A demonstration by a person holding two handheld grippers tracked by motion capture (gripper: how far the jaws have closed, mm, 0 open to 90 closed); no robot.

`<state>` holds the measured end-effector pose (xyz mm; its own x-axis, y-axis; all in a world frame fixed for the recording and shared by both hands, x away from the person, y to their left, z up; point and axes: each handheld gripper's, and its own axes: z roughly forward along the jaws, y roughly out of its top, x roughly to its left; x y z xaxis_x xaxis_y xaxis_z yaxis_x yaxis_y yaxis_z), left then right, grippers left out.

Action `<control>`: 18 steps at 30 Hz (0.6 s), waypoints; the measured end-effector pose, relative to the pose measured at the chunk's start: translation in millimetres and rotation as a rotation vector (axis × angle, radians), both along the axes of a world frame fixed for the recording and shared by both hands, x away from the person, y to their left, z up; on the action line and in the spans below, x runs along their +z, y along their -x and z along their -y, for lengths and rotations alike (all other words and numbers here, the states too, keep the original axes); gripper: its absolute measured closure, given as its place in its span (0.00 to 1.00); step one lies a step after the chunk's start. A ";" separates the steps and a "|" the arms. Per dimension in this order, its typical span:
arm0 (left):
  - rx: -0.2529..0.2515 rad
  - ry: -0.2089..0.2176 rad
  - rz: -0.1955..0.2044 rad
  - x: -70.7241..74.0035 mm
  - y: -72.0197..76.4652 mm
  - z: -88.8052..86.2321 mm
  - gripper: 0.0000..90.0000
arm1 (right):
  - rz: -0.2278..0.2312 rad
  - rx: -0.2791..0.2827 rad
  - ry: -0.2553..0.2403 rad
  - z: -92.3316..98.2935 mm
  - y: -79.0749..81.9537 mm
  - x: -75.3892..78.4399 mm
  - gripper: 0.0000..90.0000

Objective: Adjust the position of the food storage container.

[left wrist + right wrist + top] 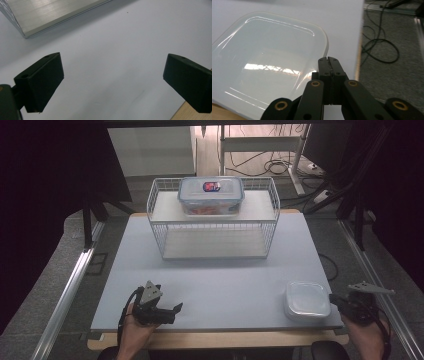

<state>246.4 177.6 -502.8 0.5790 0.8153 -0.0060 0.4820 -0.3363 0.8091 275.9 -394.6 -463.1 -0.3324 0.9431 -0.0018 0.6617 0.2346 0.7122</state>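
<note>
A clear, empty plastic container (307, 299) sits at the front right of the pale blue table (215, 275). In the right gripper view the container (267, 62) lies to the left, and my right gripper (328, 59) has its jaws pressed together, tips right at the container's near rim. I cannot tell whether the rim is pinched between them. From above, the right gripper (334, 301) points left at the container from the table's right edge. My left gripper (176, 311) rests near the front left edge. Its jaws stand wide open over bare table (112, 82), with nothing between them.
A white wire rack (215, 217) stands at the back middle, with a lidded clear box (211, 195) on its top shelf. The rack's lower shelf (50, 15) lies ahead of the left gripper. Cables (382, 50) run across the floor to the right of the table.
</note>
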 end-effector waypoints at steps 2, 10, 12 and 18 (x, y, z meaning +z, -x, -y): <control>-0.001 -0.002 -0.002 -0.4 -0.2 0.4 0.03 | -0.004 0.015 -0.010 -5.2 -0.7 -0.5 0.99; -0.003 -0.007 -0.007 -0.6 -0.1 1.7 0.04 | -0.026 0.047 -0.024 -13.9 1.7 -2.5 0.99; -0.002 -0.008 -0.010 -1.2 -0.4 1.9 0.04 | -0.035 0.053 -0.038 -13.5 4.5 -4.2 0.99; -0.005 -0.011 -0.019 -2.0 -1.2 3.0 0.03 | -0.053 0.089 -0.056 -20.5 7.4 -5.7 0.99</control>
<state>247.6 174.5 -504.8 0.5831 0.8123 -0.0084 0.4955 -0.3474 0.7961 268.5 -374.1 -468.8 -0.4132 0.9080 0.0698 0.6770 0.2550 0.6904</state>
